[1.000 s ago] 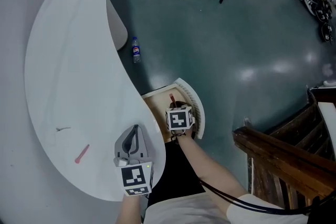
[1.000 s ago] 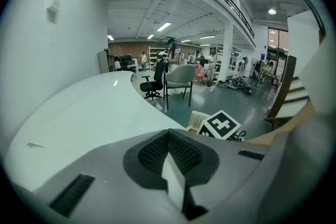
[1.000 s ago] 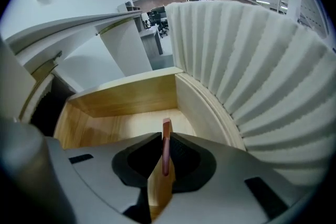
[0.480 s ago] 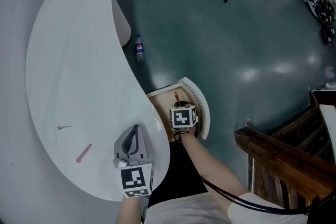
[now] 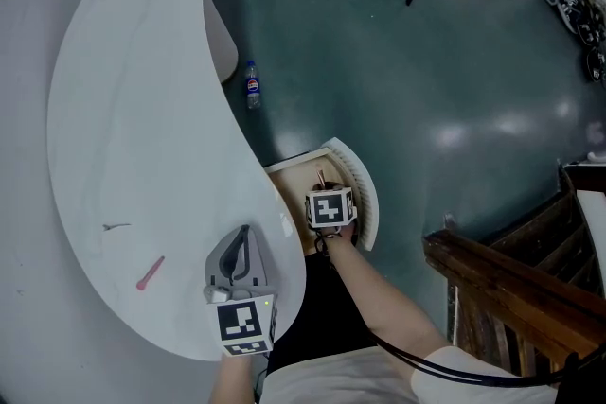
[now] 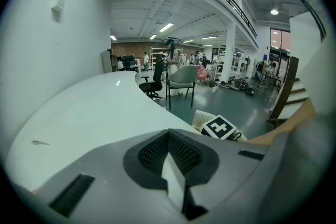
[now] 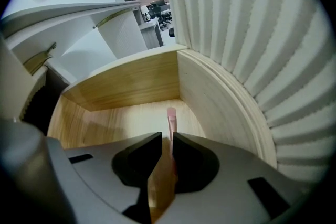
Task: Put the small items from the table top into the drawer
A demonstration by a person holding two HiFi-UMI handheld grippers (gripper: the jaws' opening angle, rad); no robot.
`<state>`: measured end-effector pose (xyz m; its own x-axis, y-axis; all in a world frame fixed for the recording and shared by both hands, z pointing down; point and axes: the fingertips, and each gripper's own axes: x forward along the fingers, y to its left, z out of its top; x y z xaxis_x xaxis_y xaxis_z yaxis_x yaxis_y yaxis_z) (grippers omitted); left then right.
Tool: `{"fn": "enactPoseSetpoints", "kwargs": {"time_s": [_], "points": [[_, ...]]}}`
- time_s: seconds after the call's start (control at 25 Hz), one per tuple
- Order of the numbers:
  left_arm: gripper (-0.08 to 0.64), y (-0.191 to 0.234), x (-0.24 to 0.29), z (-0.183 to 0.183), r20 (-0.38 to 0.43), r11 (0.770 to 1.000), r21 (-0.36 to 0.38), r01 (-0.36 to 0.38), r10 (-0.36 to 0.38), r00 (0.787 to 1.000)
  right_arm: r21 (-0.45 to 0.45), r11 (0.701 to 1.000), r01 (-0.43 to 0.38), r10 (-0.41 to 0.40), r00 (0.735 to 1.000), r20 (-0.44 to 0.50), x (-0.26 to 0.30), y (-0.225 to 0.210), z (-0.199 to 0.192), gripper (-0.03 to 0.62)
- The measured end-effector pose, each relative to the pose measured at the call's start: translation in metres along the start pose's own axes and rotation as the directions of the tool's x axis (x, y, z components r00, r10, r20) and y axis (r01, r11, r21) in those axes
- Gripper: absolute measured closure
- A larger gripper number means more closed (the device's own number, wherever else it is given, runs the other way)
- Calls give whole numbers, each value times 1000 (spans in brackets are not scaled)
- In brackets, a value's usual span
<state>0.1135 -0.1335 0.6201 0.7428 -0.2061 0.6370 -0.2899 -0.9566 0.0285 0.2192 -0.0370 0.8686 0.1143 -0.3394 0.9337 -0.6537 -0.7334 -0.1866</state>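
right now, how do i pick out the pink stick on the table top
Start at the big curved white table. Near its close end, left of the left gripper, lies the pink stick. It is the only pink thing on the top; the small grey item just beyond it is thinner and dull.

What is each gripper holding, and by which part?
Left gripper: nothing. Right gripper: near end of pink stick between its jaws; grip cannot be told.
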Motion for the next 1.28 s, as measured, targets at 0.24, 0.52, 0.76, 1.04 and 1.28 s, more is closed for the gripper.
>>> {"fn": "enactPoseSetpoints", "kwargs": {"time_s": [0.24, 0.52, 0.76, 1.04, 1.28], "points": [[537, -5, -18, 9, 22, 1000, -9, -28, 29, 999, -33, 999, -24, 26, 998, 54, -31, 9, 9, 532], [537, -21, -66, 24, 77, 996, -37, -81, 84, 994, -39, 994, -100, 104, 985, 139, -98, 23, 17, 532], [537, -36, -108, 29, 108, 992, -68, -109, 116, 987, -94, 985, -146, 164, 961, 223, -177, 28, 15, 532], [537, -44, -162, 50, 164, 986, -92, -140, 154, 974, -149, 972, -180, 217, 931, 294, -270, 29, 4, 532], [537, -45, -195, 62, 213, 981, -104, -166, 185, 959, -227, 949, -216, 291, 879, 378, -331, 47, 15, 532]]}}
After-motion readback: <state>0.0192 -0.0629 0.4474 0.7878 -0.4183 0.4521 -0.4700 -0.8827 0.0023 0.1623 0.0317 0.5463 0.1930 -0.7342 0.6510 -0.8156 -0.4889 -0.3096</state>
